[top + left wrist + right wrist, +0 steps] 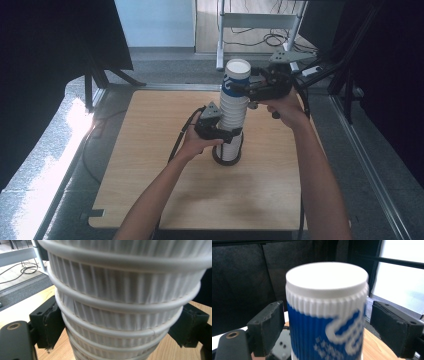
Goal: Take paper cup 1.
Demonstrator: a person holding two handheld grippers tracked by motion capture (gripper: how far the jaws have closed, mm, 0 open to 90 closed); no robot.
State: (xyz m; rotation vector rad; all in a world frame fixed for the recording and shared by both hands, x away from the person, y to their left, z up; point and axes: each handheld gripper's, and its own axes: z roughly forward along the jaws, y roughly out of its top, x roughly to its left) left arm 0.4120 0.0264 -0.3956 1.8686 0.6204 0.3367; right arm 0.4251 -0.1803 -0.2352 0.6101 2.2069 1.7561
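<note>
A tall stack of upturned white ribbed paper cups (233, 117) stands in a black ring holder (220, 158) at the middle of the wooden table (150, 150). The top cup (236, 80) wears blue print and shows its flat white bottom (327, 276). My left gripper (230, 136) is shut on the lower stack; its pads (51, 320) press the ribbed walls (120, 315) from both sides. My right gripper (240, 89) reaches in from the right at the top cup. In the right gripper view that gripper (327, 325) stands open, with a gap between each pad (270, 325) and the cup.
Black curtains (50, 60) hang at left and right. A white metal frame (255, 22) with cables on the floor stands beyond the table's far edge. An aluminium rail (365, 160) runs along the right side. Bare tabletop lies left of and in front of the stack.
</note>
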